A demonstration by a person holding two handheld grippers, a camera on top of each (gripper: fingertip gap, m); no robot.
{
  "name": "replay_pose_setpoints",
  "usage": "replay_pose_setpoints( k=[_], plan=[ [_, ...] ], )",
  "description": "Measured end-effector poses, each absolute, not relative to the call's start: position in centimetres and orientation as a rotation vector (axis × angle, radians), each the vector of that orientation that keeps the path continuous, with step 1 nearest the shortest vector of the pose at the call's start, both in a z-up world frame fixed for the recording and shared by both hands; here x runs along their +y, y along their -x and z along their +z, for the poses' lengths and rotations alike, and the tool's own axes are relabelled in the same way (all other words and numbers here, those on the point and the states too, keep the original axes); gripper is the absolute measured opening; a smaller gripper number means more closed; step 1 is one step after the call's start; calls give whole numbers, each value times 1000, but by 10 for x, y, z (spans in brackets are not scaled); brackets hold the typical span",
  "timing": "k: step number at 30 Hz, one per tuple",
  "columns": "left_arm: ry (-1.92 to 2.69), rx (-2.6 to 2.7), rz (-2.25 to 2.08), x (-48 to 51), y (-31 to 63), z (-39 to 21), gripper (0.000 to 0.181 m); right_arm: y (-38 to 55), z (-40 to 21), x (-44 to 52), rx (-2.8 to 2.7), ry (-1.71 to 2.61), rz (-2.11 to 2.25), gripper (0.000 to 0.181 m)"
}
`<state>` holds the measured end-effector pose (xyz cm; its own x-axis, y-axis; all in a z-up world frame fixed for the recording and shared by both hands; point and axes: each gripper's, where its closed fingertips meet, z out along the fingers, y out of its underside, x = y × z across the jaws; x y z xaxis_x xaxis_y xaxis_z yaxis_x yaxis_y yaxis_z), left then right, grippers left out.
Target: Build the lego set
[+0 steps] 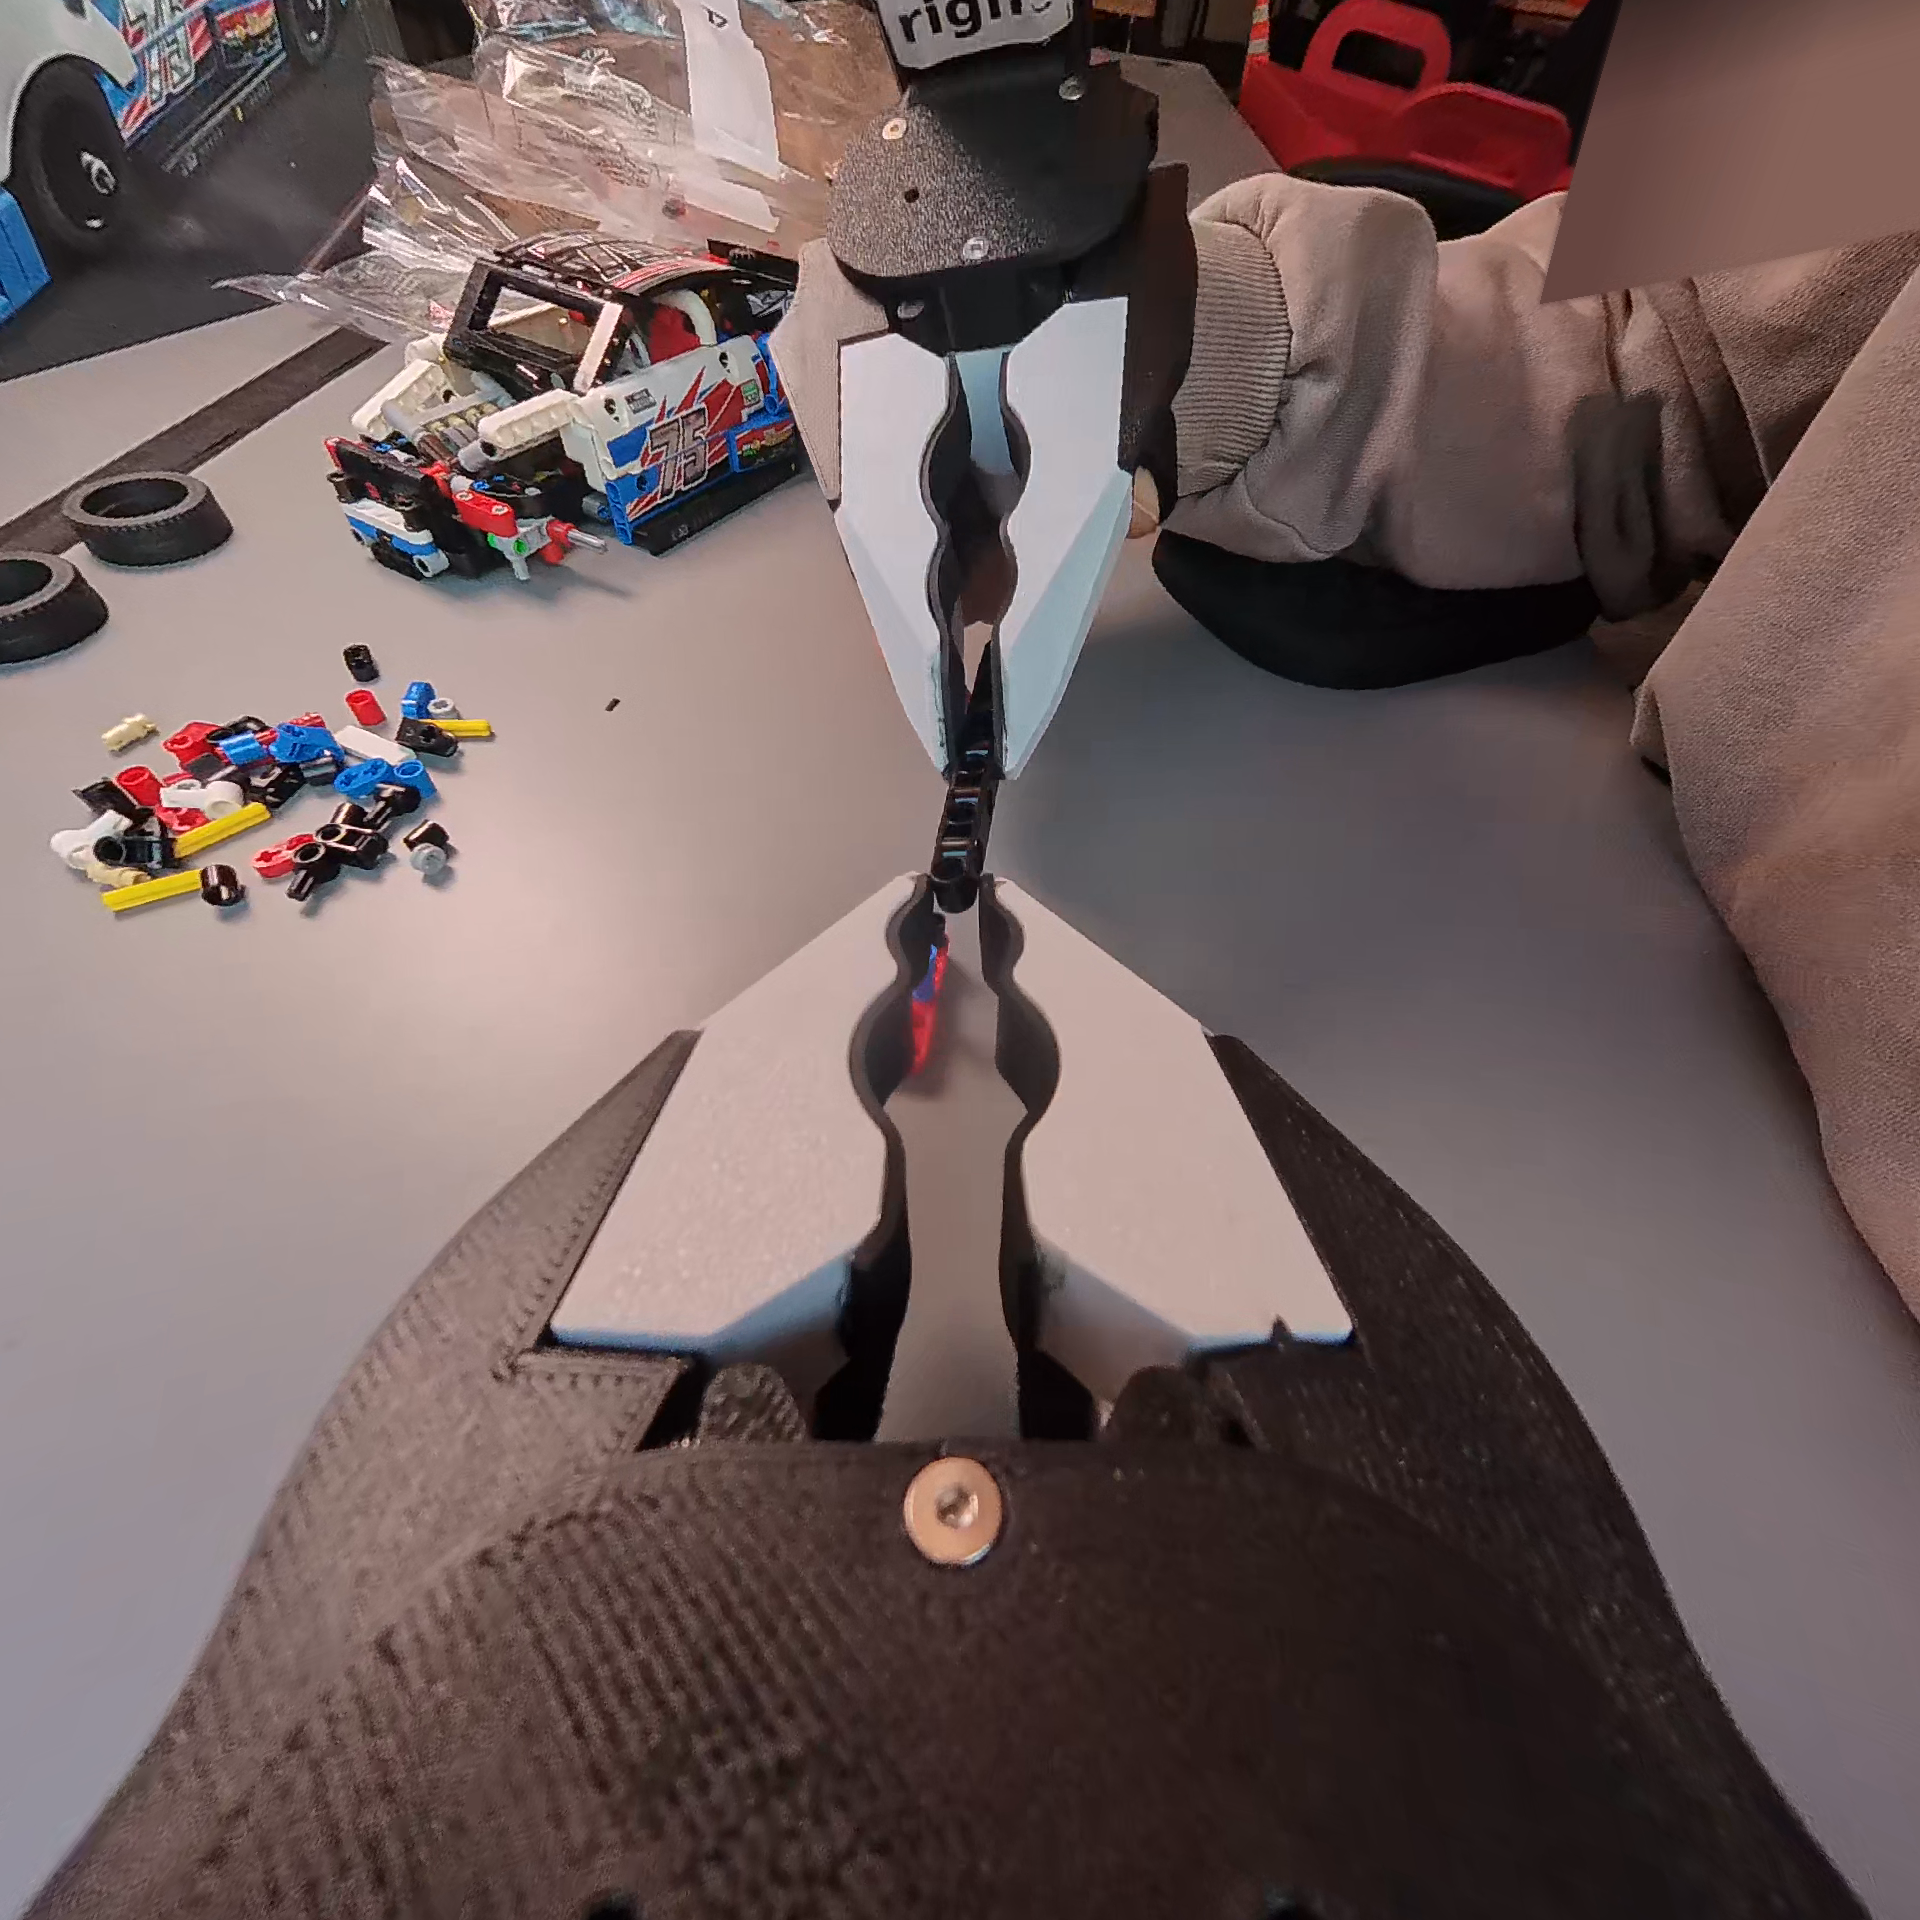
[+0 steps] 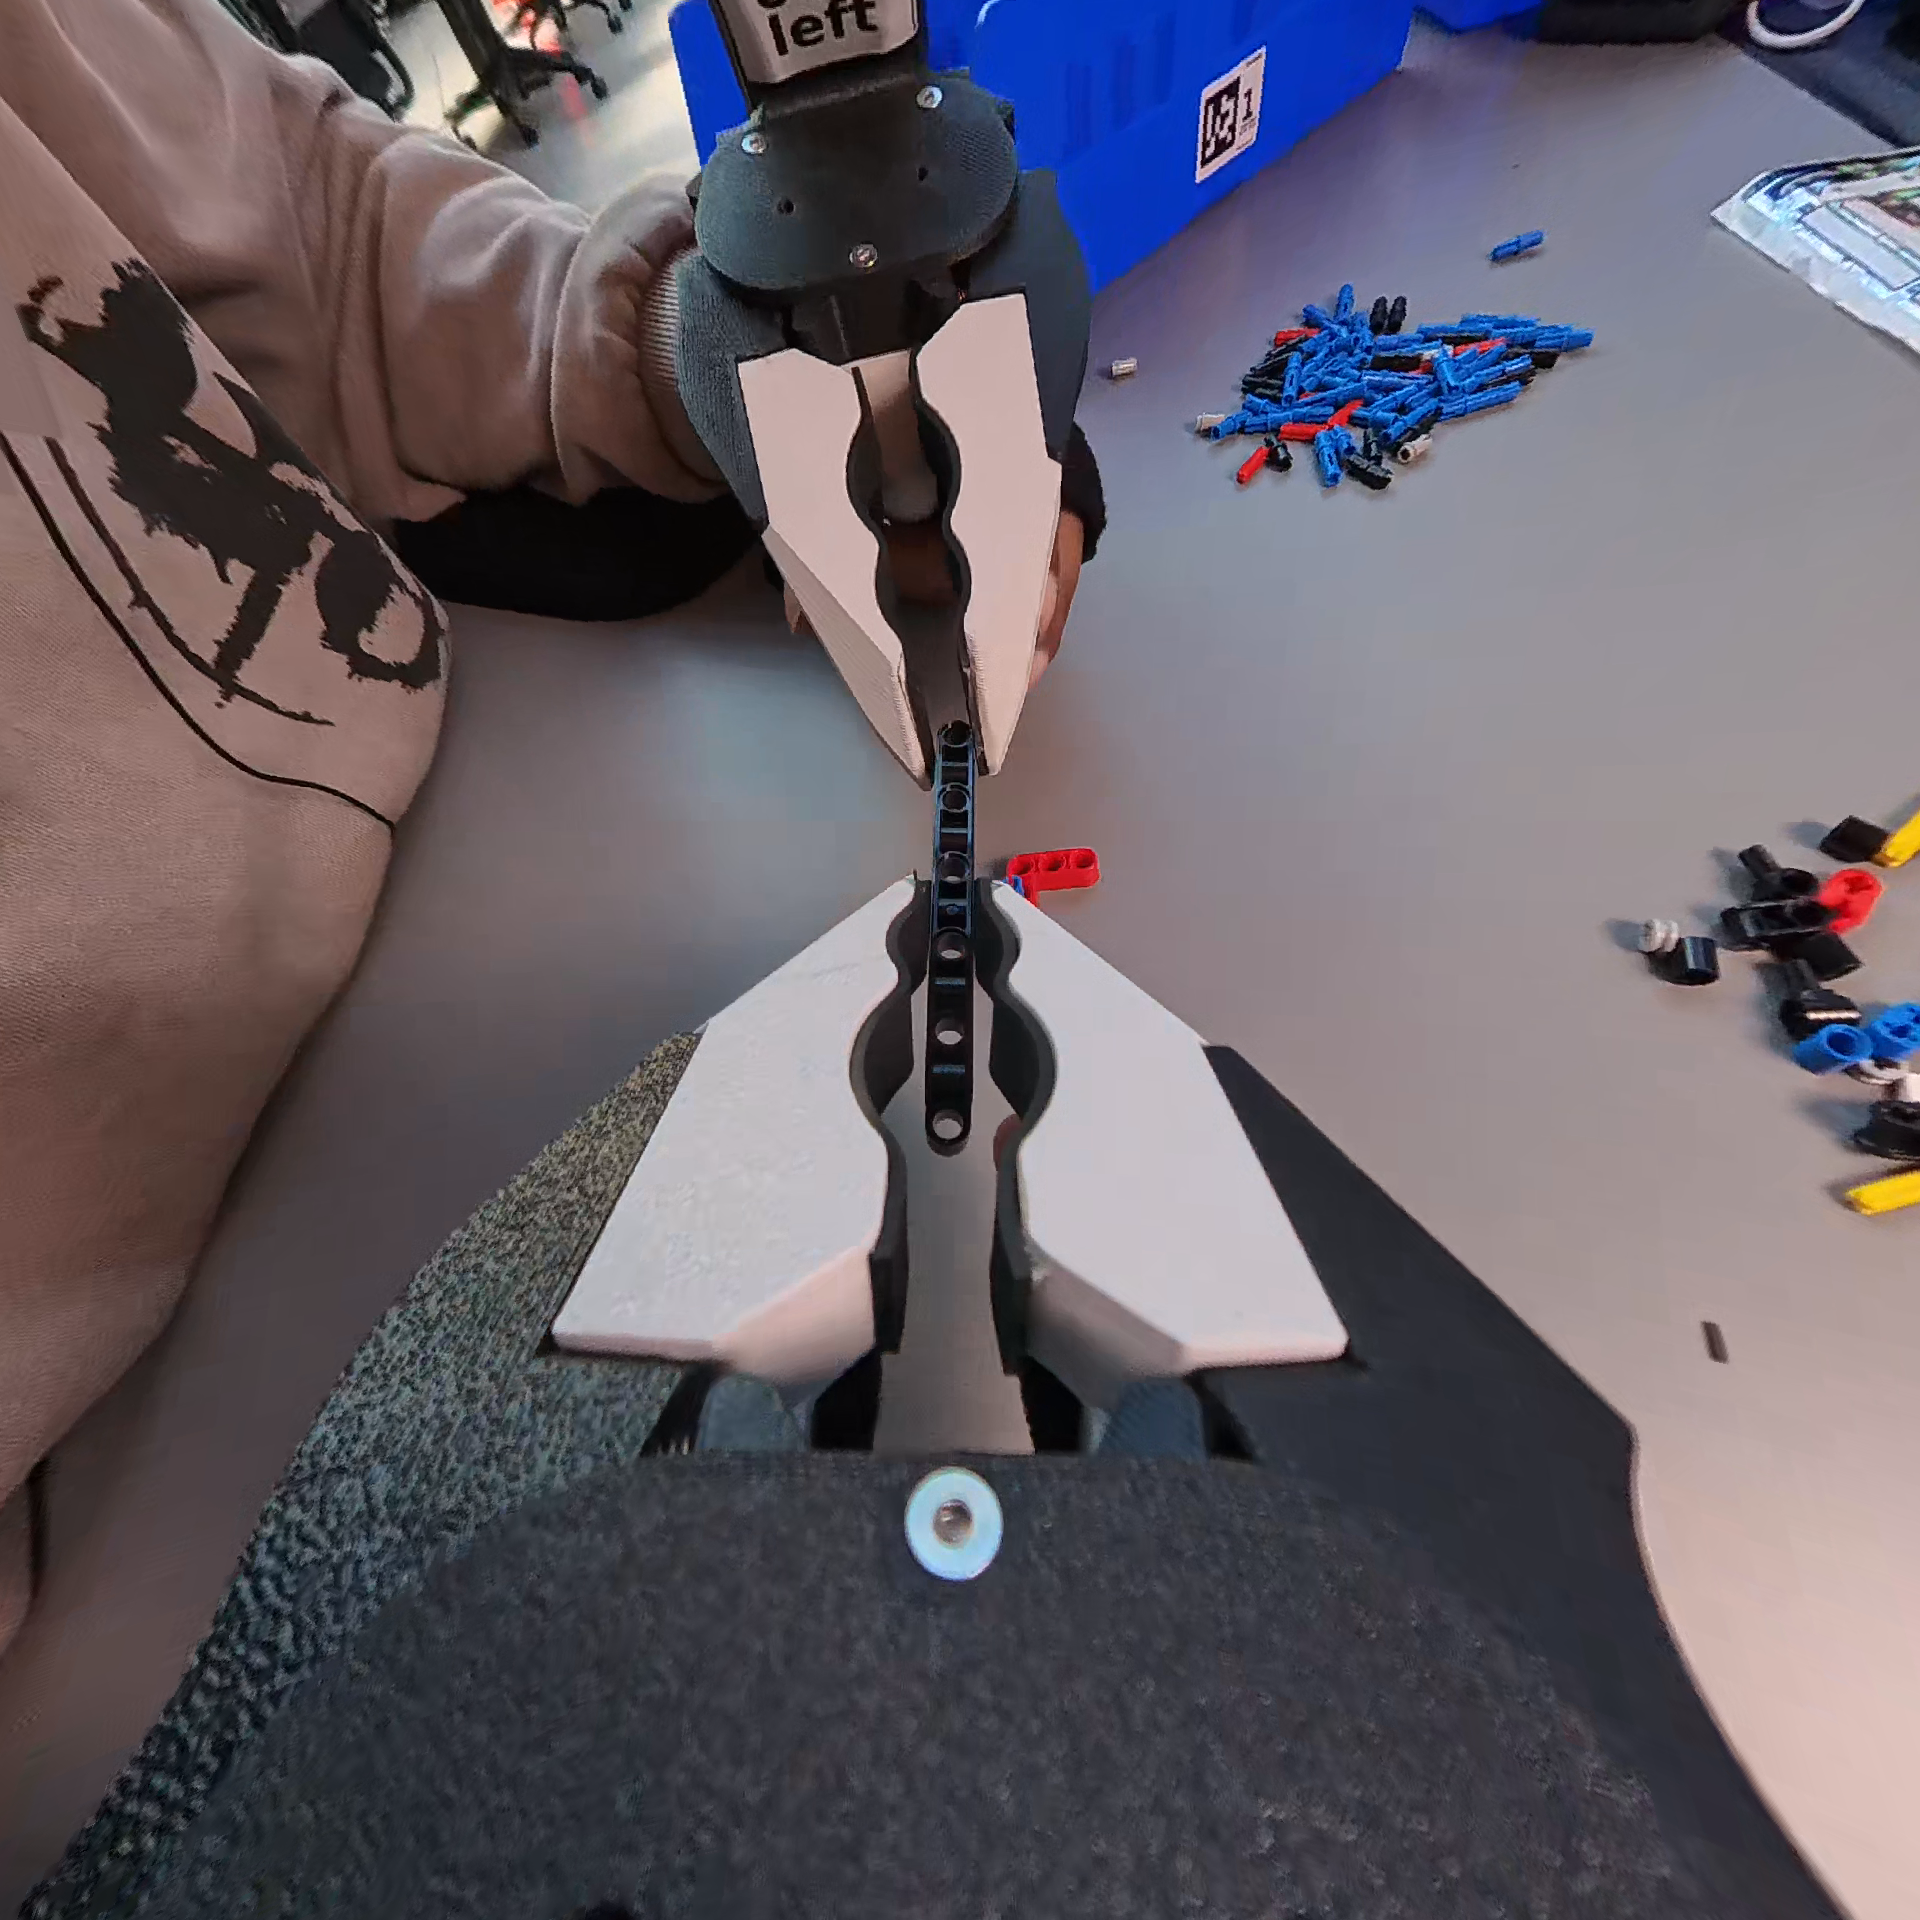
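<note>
Two tools are met tip to tip above the grey worktop [image 1: 1299, 935]: the black beam [image 2: 951, 966] is pinched at one end by the right tool [image 2: 954, 888] and at the other by the left tool [image 1: 951, 883]. Loose pieces [image 1: 270, 795] are scattered beyond, and the part-built car [image 1: 582, 416] is seen farther back.

Black holed beam [image 2: 953, 935] spans between both gripper tips above the grey table. Part-built race car [image 1: 582, 416] sits far left; loose parts pile [image 1: 270, 790] lies nearer.
</note>
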<state>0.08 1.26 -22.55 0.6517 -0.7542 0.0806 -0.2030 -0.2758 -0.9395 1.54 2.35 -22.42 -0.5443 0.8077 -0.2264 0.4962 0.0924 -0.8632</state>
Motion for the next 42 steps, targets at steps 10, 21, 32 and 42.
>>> replay_pose_setpoints(
  k=[10,21,32,42],
  plan=[
    [1756,798,-579,12,-1,-220,21,-17,-214,20,-2011,1388,1637,6],
    [1719,784,-608,9,-2,-210,8,-15,-204,12,-1766,1772,2212,5],
    [1816,467,-993,17,7,-208,7,-6,-208,19,-1911,1357,1677,12],
    [1830,402,-1032,19,11,-209,7,4,-203,32,-1859,1190,1395,9]
  ],
)
